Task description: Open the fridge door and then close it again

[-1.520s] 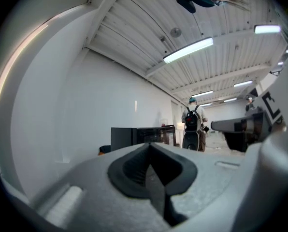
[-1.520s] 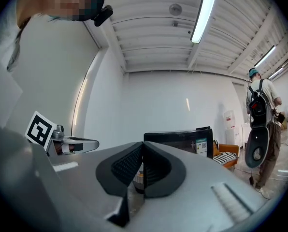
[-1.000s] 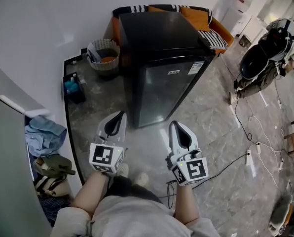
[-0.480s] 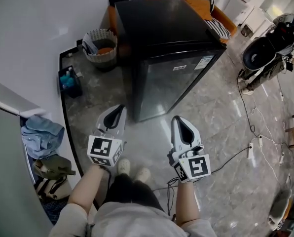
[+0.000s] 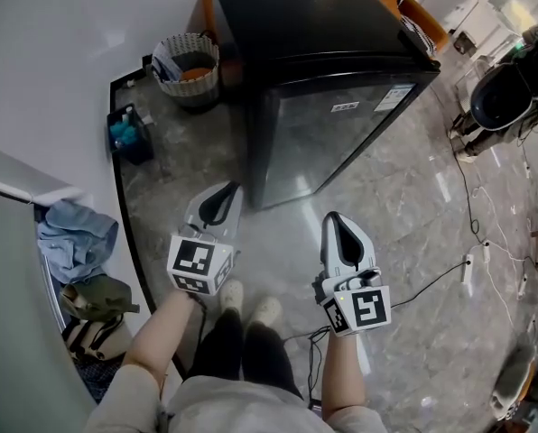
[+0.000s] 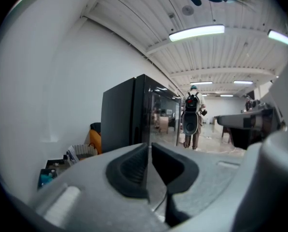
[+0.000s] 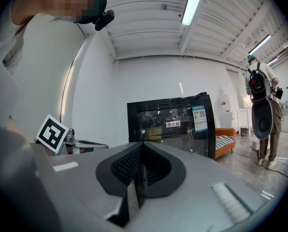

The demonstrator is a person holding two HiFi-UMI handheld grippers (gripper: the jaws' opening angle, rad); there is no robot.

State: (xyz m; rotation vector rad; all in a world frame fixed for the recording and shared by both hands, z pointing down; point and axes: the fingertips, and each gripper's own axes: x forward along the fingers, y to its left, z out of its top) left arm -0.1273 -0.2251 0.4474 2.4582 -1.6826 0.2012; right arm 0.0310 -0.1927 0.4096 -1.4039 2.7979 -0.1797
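Two grippers are hovering before the shut black fridge (image 5: 341, 142): the left gripper (image 5: 227, 191) is just parting its empty jaws slightly, the right gripper (image 5: 332, 218) is holding its empty jaws together

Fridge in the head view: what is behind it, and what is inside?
Behind the fridge an orange sofa shows at both sides. The fridge covers its middle. The door is shut, and its dark glass only reflects, so the inside cannot be seen.
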